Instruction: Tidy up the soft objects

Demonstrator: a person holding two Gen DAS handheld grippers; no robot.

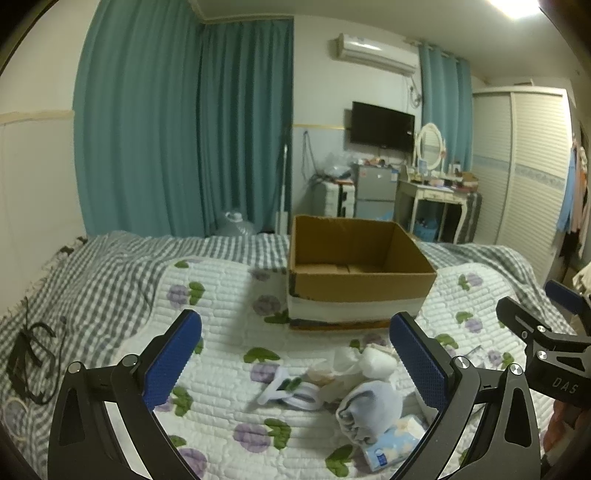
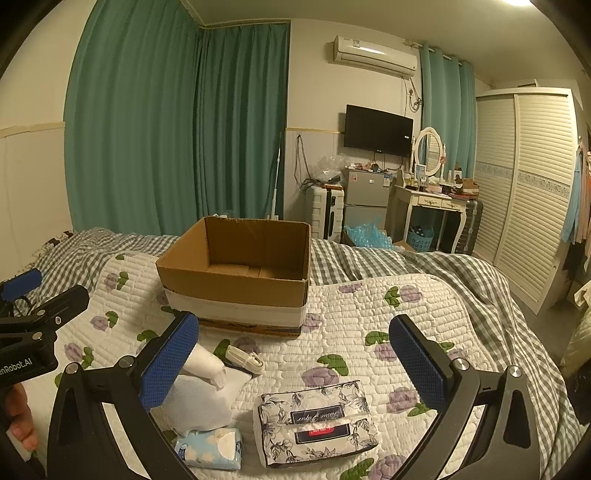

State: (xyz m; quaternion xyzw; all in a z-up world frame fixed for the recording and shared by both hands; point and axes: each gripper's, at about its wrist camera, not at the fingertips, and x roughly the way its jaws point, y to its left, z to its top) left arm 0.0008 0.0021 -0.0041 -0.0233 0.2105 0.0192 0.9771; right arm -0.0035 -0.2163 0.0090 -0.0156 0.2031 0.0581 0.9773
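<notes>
Tissue pack (image 2: 317,424) lies between spread right gripper (image 2: 295,358) fingers (image 2: 417,360).

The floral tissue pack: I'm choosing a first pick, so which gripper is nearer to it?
Right. The right gripper hovers open just above the floral tissue pack; the left gripper is off to its left.

the room was lit dimly and warmly by a ceiling light (image 1: 517,7) that glared white at the top right corner of both views. fisheye distortion bowed the curtains (image 2: 177,122) and wardrobe (image 2: 532,192), with dark vignetting at the corners. ahead of the left gripper (image 1: 295,362), the soft items (image 1: 347,384) looked smeared by blur; the right view was sharper. shadows under the cardboard box (image 2: 240,273) were soft.
</notes>
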